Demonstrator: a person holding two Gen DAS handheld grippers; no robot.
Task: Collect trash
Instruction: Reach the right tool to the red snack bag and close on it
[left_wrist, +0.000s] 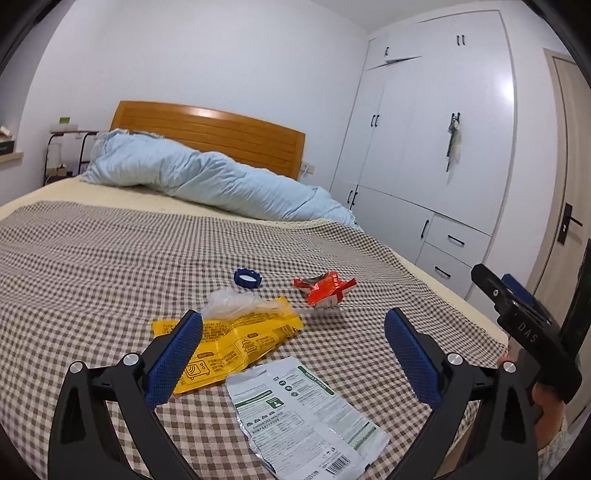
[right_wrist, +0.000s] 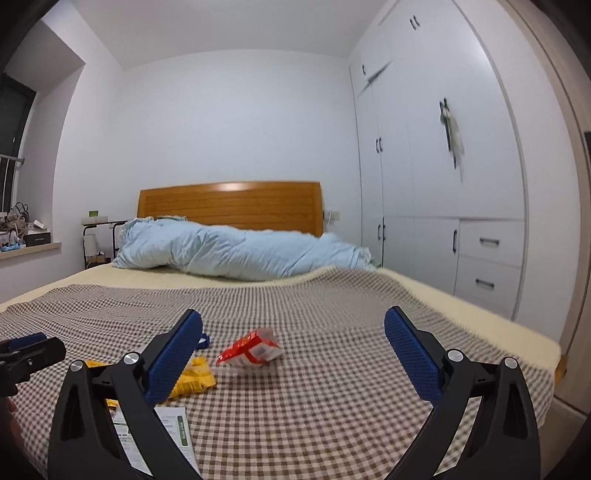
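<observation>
Trash lies on the checked bedspread (left_wrist: 92, 258). A yellow wrapper (left_wrist: 229, 347) lies near my left gripper's left finger, with a clear plastic scrap (left_wrist: 229, 301) at its far end. A white-and-green packet (left_wrist: 303, 410) lies close in front. A crumpled red wrapper (left_wrist: 325, 290) and a blue ring cap (left_wrist: 246, 277) lie farther off. My left gripper (left_wrist: 293, 341) is open and empty above the packets. My right gripper (right_wrist: 293, 341) is open and empty, with the red wrapper (right_wrist: 251, 349) ahead between its fingers and the yellow wrapper (right_wrist: 194, 380) behind its left finger. The right gripper also shows at the right edge of the left wrist view (left_wrist: 524, 325).
A light blue duvet (left_wrist: 207, 177) is bunched at the wooden headboard (left_wrist: 221, 133). White wardrobes (left_wrist: 436, 147) stand to the right of the bed, with a door (left_wrist: 569, 221) beyond. A side shelf (left_wrist: 62, 147) stands at the far left. The bed's right edge (right_wrist: 517, 332) drops off.
</observation>
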